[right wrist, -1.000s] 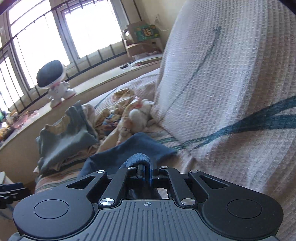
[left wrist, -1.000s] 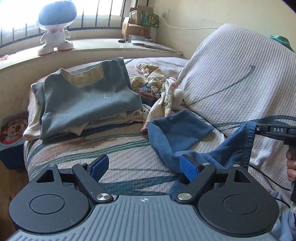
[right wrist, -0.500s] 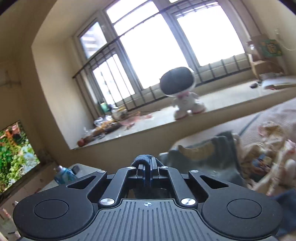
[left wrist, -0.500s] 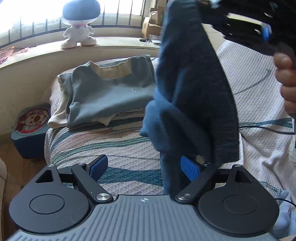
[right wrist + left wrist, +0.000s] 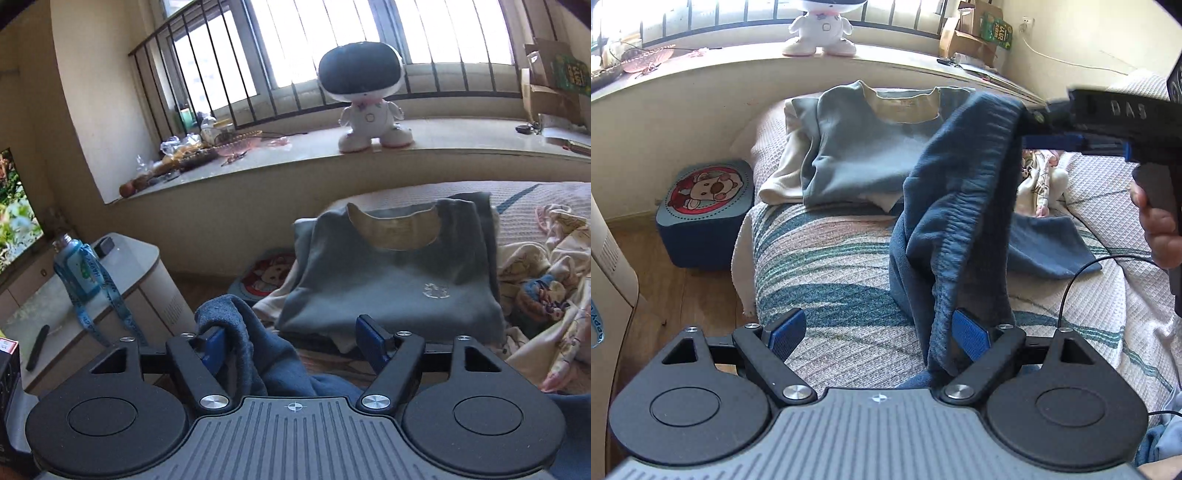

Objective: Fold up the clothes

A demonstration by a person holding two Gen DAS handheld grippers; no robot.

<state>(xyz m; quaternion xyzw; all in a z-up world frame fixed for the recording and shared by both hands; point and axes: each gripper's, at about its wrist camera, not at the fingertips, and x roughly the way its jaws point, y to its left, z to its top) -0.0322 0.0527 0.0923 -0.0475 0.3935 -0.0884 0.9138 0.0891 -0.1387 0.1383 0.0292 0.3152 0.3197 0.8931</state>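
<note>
My right gripper [image 5: 295, 338] gapes, blue garment [image 5: 964, 206] draped over one finger; left gripper [image 5: 877, 334] open below to catch its hem

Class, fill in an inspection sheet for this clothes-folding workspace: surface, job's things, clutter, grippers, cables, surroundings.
Surface: striped waffle-weave bedspread, rumpled.
Job's things: dark blue fleece garment draped over one finger of the right gripper, hanging to the bed; folded grey-blue sweatshirt atop a stack.
Clutter: crumpled cream patterned clothes beside the stack.
Grippers: left gripper open, garment beside one pad; right gripper open.
Cables: thin black cable over the bedspread.
Surroundings: white toy robot on the windowsill; blue cartoon-bear stool on the floor.
</note>
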